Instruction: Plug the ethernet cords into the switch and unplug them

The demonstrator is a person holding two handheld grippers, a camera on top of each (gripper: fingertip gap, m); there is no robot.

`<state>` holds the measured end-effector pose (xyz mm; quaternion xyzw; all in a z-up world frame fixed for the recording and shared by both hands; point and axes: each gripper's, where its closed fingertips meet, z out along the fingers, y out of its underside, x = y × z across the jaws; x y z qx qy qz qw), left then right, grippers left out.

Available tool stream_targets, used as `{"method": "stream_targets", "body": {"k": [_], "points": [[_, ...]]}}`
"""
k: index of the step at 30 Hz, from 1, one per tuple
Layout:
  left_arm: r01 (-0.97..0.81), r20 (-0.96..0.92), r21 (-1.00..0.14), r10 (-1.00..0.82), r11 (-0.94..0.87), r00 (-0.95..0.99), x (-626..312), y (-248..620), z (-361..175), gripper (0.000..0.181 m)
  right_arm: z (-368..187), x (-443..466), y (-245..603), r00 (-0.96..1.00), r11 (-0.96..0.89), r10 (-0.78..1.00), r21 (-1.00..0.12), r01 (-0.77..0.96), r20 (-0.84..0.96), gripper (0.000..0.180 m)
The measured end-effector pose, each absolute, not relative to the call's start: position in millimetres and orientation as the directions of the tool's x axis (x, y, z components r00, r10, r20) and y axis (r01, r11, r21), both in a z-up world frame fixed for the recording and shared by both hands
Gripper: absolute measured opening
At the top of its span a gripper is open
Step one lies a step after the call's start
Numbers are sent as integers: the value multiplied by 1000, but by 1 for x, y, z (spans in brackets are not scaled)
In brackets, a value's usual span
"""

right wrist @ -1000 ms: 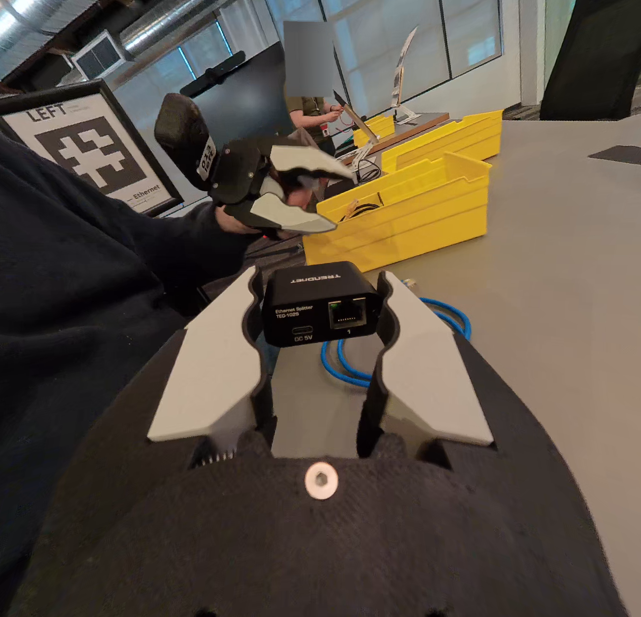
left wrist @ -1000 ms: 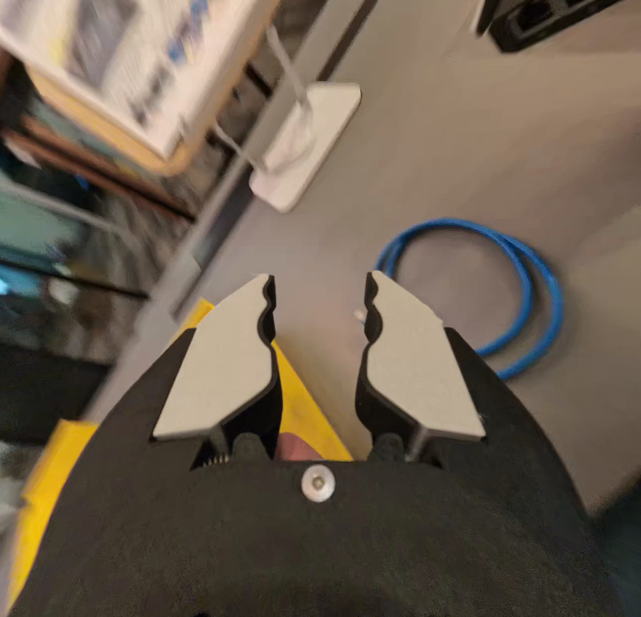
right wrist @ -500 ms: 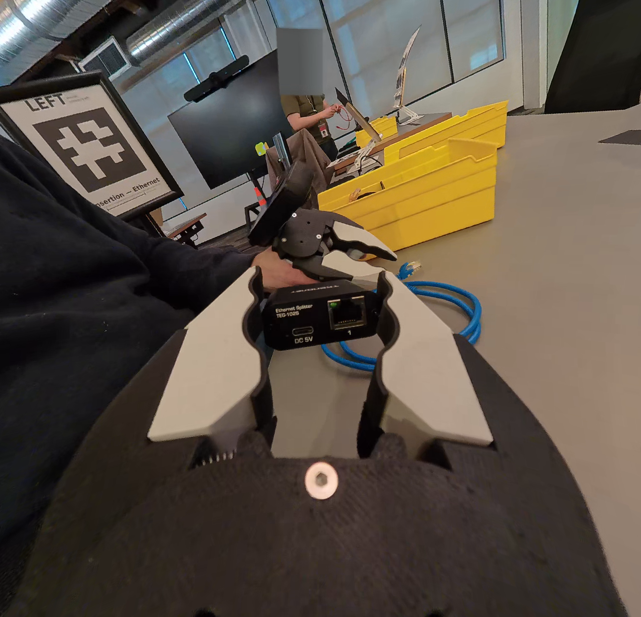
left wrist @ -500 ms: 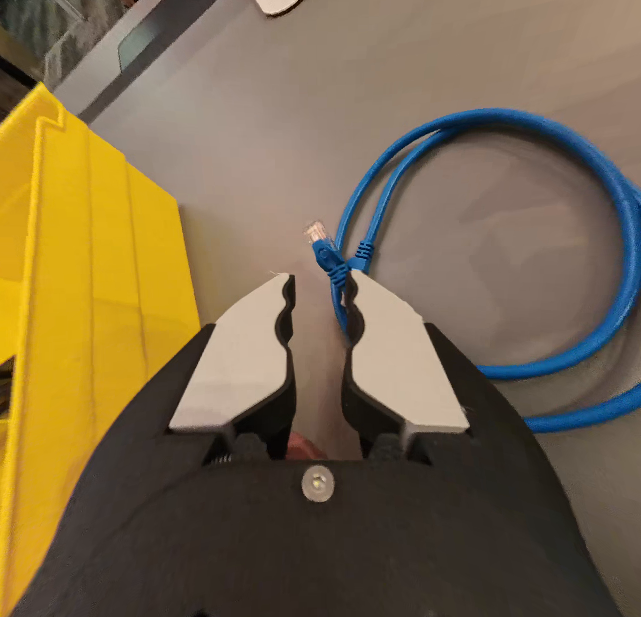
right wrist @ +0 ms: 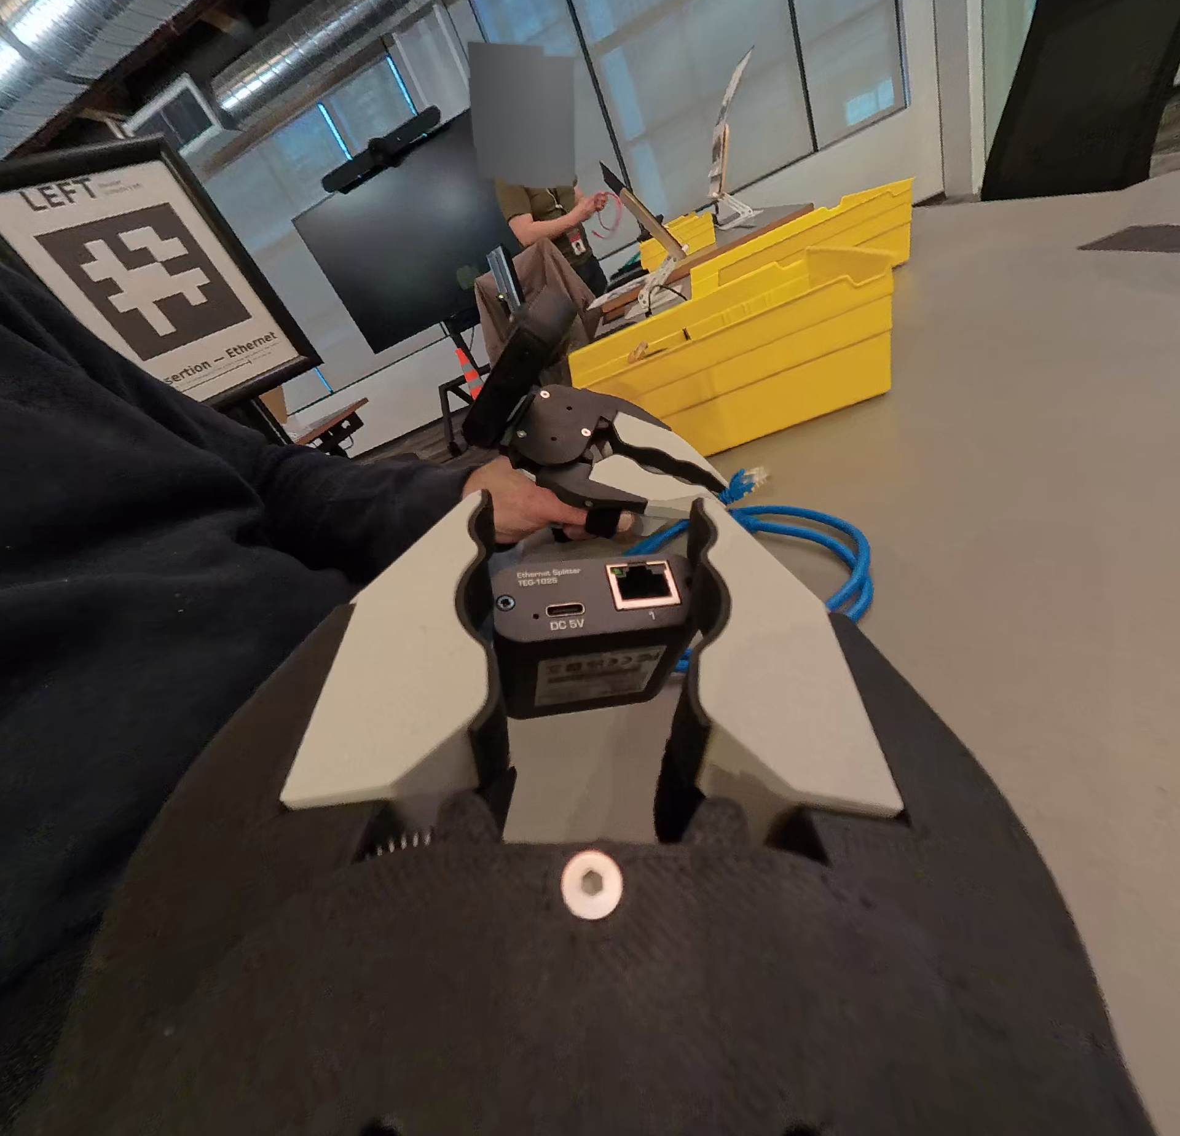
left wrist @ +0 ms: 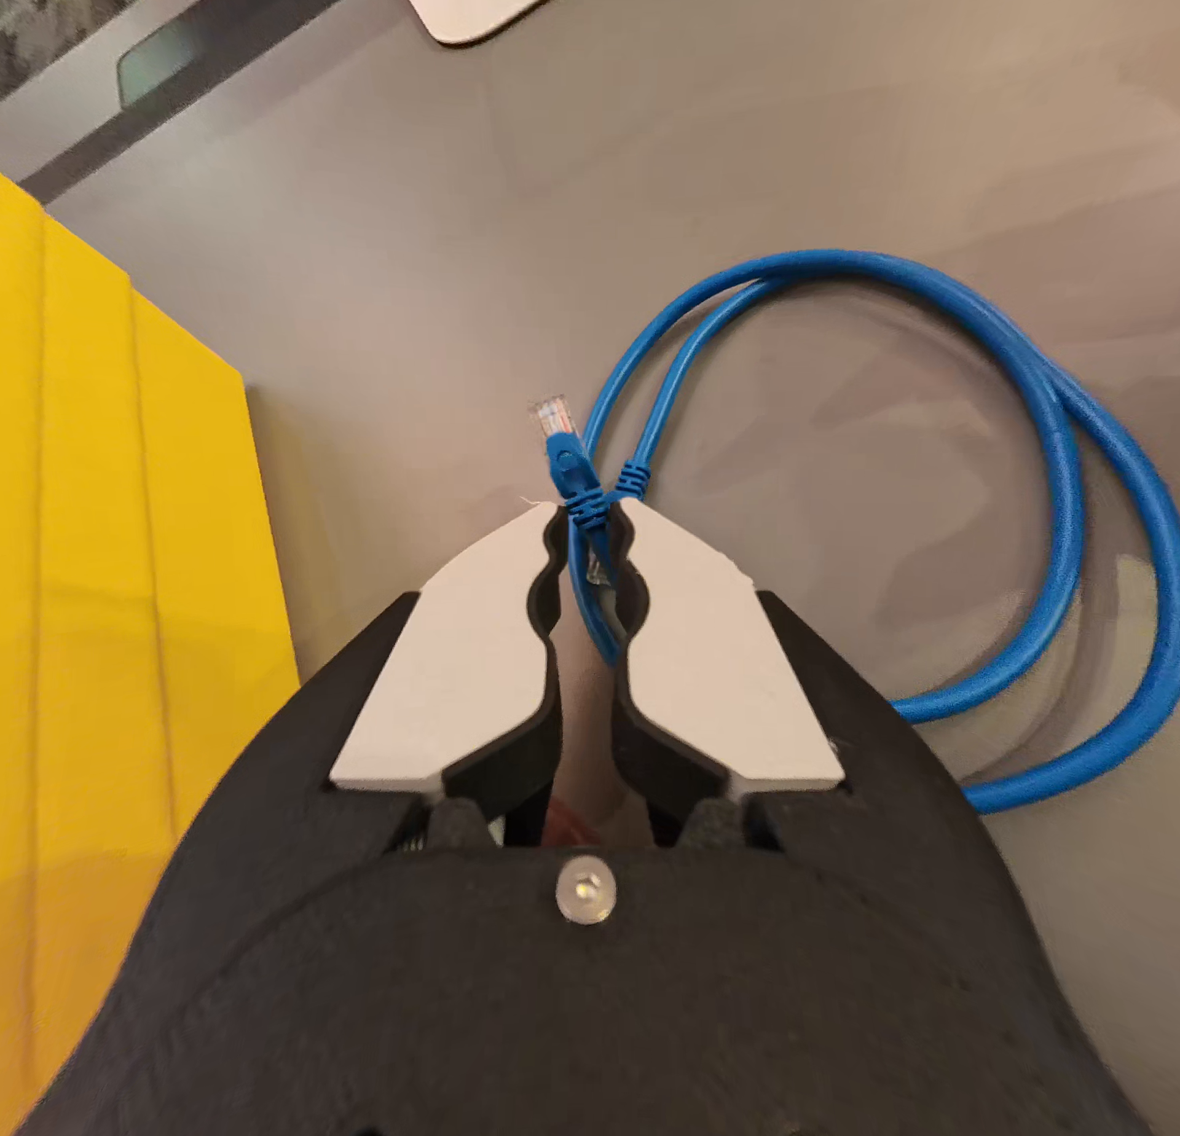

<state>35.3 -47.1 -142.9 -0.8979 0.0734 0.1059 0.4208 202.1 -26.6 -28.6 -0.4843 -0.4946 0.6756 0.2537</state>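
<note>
The task was barely begun, as far as I could judge: nothing was plugged in yet, so every insertion and every unplugging was still ahead. My right claw [right wrist: 590, 595] was clenched on the black switch [right wrist: 584, 633] at the middle of the right wrist view, lifted off the grey table [right wrist: 1021, 531] with its ethernet port [right wrist: 642, 585] facing the camera and empty. My left claw [left wrist: 590, 515] had its jaws nearly together around the blue ethernet cord [left wrist: 1053, 467] just behind its plug [left wrist: 554, 419], which stuck out past the tips at the centre of the left wrist view; the grip looked made or close to it, though I could not tell how firm. The rest of the cord lay looped on the table toward the right of that frame. A yellow bin [left wrist: 96, 531] filled the left edge, just beside my left claw, and might crowd a swing that way. Smaller still, the cord's second end [left wrist: 632, 476] crossed beside the first at my fingertips, which could snag or get pinched along with it.
</note>
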Motion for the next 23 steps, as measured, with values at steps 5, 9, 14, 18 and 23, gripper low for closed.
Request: {"method": "stream_targets", "body": {"k": [5,9,14,18,23], "points": [[-260,-275,-728,-78,-634,958,34,-42,-143,12,-69,202,-9,-251,-318,886,-904,286,-390,60],[-279,-270,-708,-116,-649,956,35,-39,-146,12,-98,208,-6,-182,-220,931,-885,411,-316,60],[-331,-283,-685,-182,-649,942,39,-33,-147,21,-120,217,-1,-126,-97,974,-854,512,-186,61],[-352,-283,-674,-213,-650,935,39,-27,-147,18,-122,226,3,-86,-67,987,-840,539,-135,60],[-372,-284,-681,-242,-631,928,40,-19,-147,13,-127,243,6,-32,-32,998,-812,583,-62,60]]}}
